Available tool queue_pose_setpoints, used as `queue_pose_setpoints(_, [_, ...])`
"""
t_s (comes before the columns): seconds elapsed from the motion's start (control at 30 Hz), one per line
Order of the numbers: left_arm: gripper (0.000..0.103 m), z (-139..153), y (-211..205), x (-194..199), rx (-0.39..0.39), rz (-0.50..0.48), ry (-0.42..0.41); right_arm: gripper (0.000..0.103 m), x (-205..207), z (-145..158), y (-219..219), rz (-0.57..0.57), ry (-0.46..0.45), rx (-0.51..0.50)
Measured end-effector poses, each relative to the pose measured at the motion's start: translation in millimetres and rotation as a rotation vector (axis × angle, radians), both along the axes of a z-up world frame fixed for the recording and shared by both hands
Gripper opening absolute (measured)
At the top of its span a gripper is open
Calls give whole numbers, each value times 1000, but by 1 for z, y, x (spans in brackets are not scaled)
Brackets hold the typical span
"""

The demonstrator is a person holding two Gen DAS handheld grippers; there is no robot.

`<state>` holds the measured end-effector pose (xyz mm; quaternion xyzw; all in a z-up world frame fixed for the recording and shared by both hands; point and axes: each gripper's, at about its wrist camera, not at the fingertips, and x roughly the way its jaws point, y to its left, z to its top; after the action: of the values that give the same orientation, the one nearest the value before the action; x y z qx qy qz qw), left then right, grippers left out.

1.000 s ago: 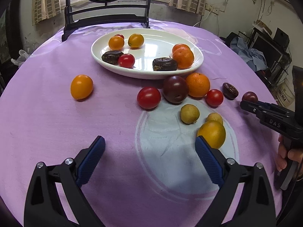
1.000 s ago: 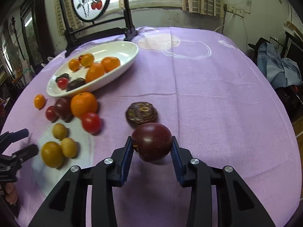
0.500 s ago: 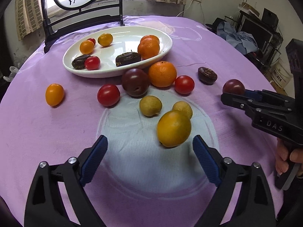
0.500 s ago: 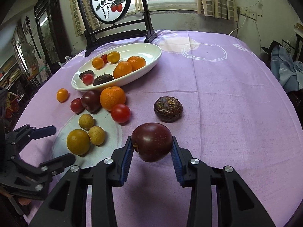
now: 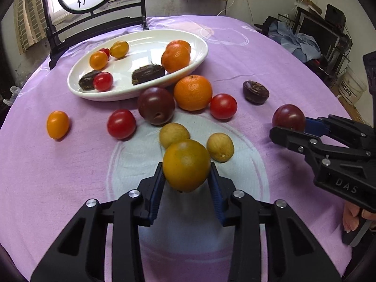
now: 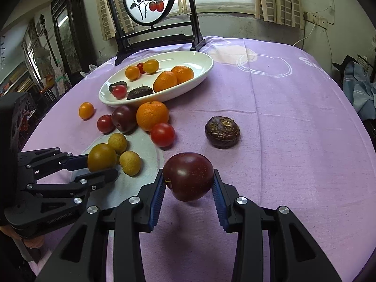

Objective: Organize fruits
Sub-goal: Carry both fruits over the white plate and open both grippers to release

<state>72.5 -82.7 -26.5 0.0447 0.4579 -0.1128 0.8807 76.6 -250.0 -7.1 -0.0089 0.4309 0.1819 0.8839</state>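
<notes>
My left gripper (image 5: 186, 172) has its jaws closing on a big yellow-orange fruit (image 5: 185, 164), and both blue pads press its sides on the pale circle of the purple cloth. From the right wrist view the same gripper (image 6: 102, 166) grips that fruit (image 6: 101, 156) at the left. My right gripper (image 6: 189, 179) is shut on a dark red plum (image 6: 188, 176) held just above the cloth. A white oval dish (image 5: 199, 56) at the back holds oranges, small tomatoes and dark fruits.
Loose on the cloth lie an orange (image 5: 192, 92), a dark plum (image 5: 156, 105), two red tomatoes (image 5: 121, 123), two small yellow fruits (image 5: 220, 146), an orange tomato (image 5: 58, 124) and a brown wrinkled fruit (image 5: 255, 92). A framed screen stand (image 6: 150, 0) rises behind the dish.
My left gripper moved forward over the yellow-orange fruit and its wide jaws closed onto it. The right gripper kept its hold on the plum and barely moved.
</notes>
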Motion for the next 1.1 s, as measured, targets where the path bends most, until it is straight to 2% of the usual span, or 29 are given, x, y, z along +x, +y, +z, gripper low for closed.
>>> queue_pose_setpoints(0.2, [36, 32, 24, -2, -11, 18, -69, 40, -7, 12, 12, 24, -40, -10])
queue_pose_setpoints(0.47, [36, 63, 56, 48, -14, 112, -118, 40, 11, 49, 64, 133, -163, -76])
queue_pose_setpoints(0.63, [36, 63, 72, 84, -38, 188, -107, 40, 39, 54, 98, 173, -186, -97])
queue_pose_setpoints(0.77, [36, 55, 80, 112, -15, 208, -86, 40, 60, 46, 122, 187, -179, -112])
queue_pose_setpoints(0.97, [38, 41, 88, 143, -35, 254, -33, 41, 83, 32, 142, 173, -161, -144])
queue_pose_setpoints(1.03, [61, 38, 92, 148, -53, 283, -29, 46, 89, 28, 144, 153, -171, -149])
queue_pose_setpoints(1.07, [76, 40, 93, 147, -55, 305, -43, 51, 89, 28, 144, 147, -178, -155])
queue_pose_setpoints(1.1, [79, 43, 95, 145, -62, 322, -67, 55, 89, 28, 143, 142, -185, -158])
